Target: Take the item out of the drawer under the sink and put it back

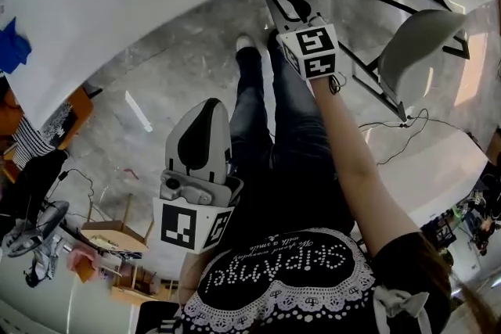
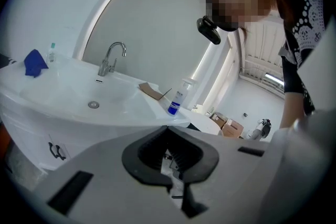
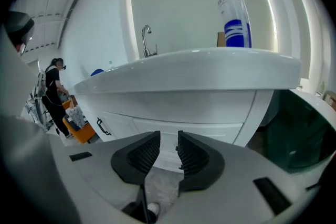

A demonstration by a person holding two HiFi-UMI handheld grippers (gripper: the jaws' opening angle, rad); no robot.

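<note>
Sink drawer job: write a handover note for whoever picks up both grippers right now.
Left gripper: shut, empty, facing the sink.
Right gripper: jaws slightly apart, nothing between them, aimed at the drawer under the sink, not touching it.
Drawer: looks closed; the item is not in view.
Done: cannot tell whether the item has already been out and back.
Left: if not, open the drawer, take the item out, return it, close the drawer.

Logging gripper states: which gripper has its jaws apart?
The right gripper, facing the sink cabinet: a clear, empty gap shows between its jaws. The left gripper has its jaws together at the tips.
</note>
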